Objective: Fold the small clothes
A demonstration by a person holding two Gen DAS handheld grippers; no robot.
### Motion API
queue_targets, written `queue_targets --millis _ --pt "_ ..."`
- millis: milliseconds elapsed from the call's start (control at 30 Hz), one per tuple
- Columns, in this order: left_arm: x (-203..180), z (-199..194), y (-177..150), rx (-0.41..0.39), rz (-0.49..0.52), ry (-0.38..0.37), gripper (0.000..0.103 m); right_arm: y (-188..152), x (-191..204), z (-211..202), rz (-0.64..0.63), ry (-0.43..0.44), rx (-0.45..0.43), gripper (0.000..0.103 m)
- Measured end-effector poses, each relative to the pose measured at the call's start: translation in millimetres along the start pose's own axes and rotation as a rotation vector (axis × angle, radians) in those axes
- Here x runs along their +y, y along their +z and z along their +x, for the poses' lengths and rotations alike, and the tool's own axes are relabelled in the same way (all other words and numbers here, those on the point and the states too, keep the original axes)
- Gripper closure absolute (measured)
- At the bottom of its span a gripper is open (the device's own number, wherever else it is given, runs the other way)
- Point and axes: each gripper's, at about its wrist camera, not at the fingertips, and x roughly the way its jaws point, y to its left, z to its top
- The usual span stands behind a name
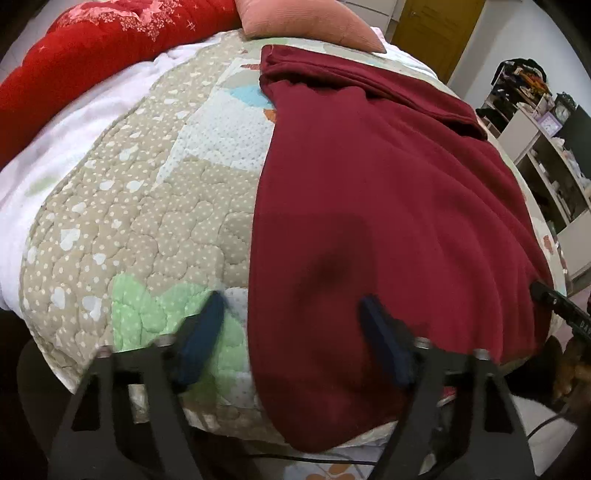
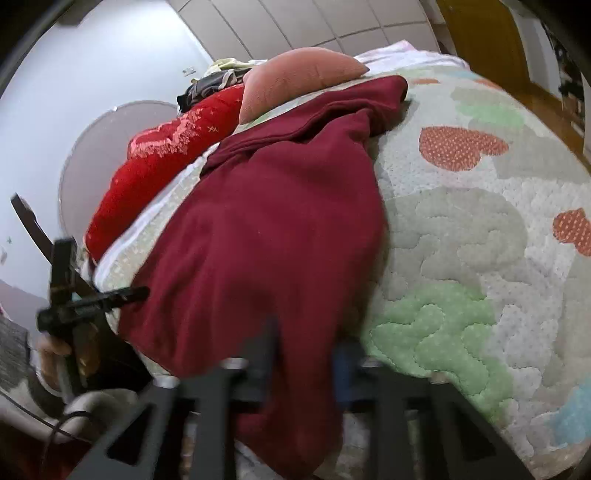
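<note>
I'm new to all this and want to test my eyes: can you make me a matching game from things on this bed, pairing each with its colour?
Things:
1. garment
2. pillow
3. blanket
4. door

Colours:
A. bright red with pale stars
B. yellow-brown
C. dark maroon
D. dusty pink

Pairs: 1-C, 2-D, 3-A, 4-B

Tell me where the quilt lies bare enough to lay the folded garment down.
Bare quilt between the maroon garment and the white sheet; more beyond the garment's other edge. Crowded at the head: pink pillow, red blanket.
</note>
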Motion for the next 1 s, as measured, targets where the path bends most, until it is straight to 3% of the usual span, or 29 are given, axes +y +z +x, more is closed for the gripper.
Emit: queue_targets --millis 100,267,400,433,467,533,933,1000 --pt "2 -7 -2 0.013 -0.002 -0.035 0.061 -2 5 -18 -0.044 -0.033 -0.01 0.095" --pt "1 -5 -6 0.009 -0.015 -0.028 0.061 -4 -15 -27 -0.006 -0.118 0.01 0.097" --pt "2 -7 -7 0.015 -0.029 -0.029 0.058 -5 -19 -27 0.031 -0.059 0.001 0.096" --pt "4 -8 -9 0.017 -0.037 -0.033 0.057 -5 -18 -30 0.027 -0.044 -0.006 0.087" --pt "5 -8 -9 0.018 -0.046 -0.035 0.057 -5 -19 -31 0.035 -0.023 0.003 0.065" --pt "4 -9 -10 0.018 -0.047 -0.032 0.056 -10 -23 -31 0.065 0.03 0.038 0.043" --pt "-2 -10 -14 0.029 -0.032 -0.019 0.049 -25 -13 -25 0.014 0.13 0.125 0.043" --pt "-3 -9 -15 0.039 -0.027 -0.028 0.042 -25 -10 -19 0.005 0.148 0.133 0.043"
